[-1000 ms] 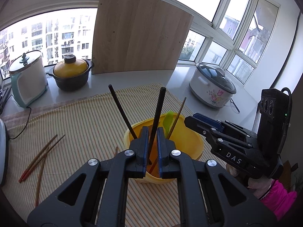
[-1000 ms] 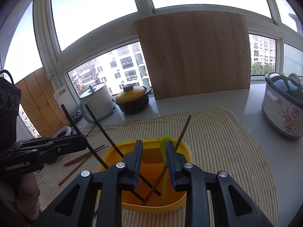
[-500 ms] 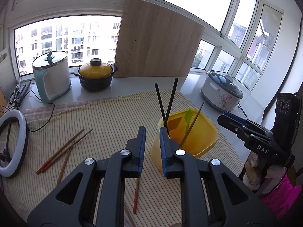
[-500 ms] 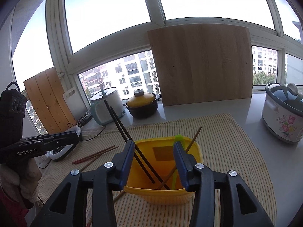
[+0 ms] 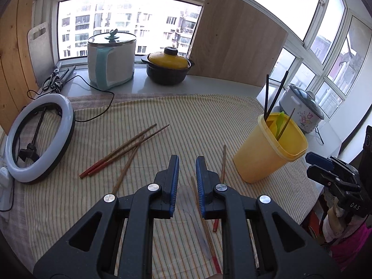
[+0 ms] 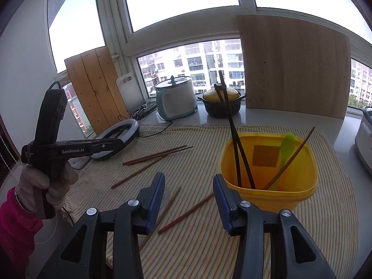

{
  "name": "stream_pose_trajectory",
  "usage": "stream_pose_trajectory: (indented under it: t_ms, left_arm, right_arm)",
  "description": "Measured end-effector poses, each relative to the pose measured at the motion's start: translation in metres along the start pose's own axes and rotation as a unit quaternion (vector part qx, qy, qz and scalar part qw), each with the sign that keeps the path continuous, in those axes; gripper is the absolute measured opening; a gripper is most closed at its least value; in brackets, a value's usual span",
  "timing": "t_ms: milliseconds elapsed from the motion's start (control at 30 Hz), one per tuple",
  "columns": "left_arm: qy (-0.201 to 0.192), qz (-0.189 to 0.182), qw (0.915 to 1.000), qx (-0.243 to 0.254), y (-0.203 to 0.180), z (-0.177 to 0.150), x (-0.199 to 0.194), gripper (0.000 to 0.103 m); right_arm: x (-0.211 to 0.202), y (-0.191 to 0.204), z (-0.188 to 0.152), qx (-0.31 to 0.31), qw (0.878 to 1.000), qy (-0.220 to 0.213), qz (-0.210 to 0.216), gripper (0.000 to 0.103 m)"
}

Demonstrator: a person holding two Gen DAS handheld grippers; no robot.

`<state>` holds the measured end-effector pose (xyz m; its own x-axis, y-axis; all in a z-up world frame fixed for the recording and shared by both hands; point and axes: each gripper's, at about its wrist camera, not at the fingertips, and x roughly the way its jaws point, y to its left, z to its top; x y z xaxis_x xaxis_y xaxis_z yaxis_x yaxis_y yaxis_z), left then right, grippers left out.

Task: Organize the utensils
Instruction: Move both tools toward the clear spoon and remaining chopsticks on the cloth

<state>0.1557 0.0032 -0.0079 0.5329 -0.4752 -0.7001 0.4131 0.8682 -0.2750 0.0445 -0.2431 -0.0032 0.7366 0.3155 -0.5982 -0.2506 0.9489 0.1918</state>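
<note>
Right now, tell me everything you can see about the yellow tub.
The yellow tub looks like glossy, slightly translucent plastic, with a rounded-square rolled rim, no lid, and a square label patch showing through its far wall. It stands upright on the striped cloth. Leaning inside are two black chopsticks, a green spoon and one brown chopstick. Neither tongs touches it.

Our right gripper (image 6: 188, 184) hangs empty, jaws spread wide. At two o'clock, the yellow container (image 6: 269, 187) holds black chopsticks (image 6: 234, 134) and a green spoon (image 6: 286, 150). Brown chopsticks (image 6: 158, 155) lie at eleven o'clock.
</note>
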Motion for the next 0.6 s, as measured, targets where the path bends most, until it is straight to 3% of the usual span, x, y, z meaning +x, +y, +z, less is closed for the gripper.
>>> stream_pose_trajectory:
  t_ms: [100,400,600]
  left_arm:
    - [0.024,0.000,0.9997,-0.009,0.007,-0.012,0.015,0.013]
    - [0.105,-0.017,0.9943,-0.003,-0.006,-0.060,0.056,0.013]
    - [0.149,-0.005,0.9888,0.010,-0.019,-0.085,0.081,0.013]
  right_arm:
    - [0.017,0.005,-0.010,0.008,0.999,0.034,0.020,0.045]
    - [0.052,0.009,-0.047,0.025,0.994,0.108,0.024,0.041]
    - [0.068,0.001,-0.058,0.057,0.989,0.134,0.028,0.037]
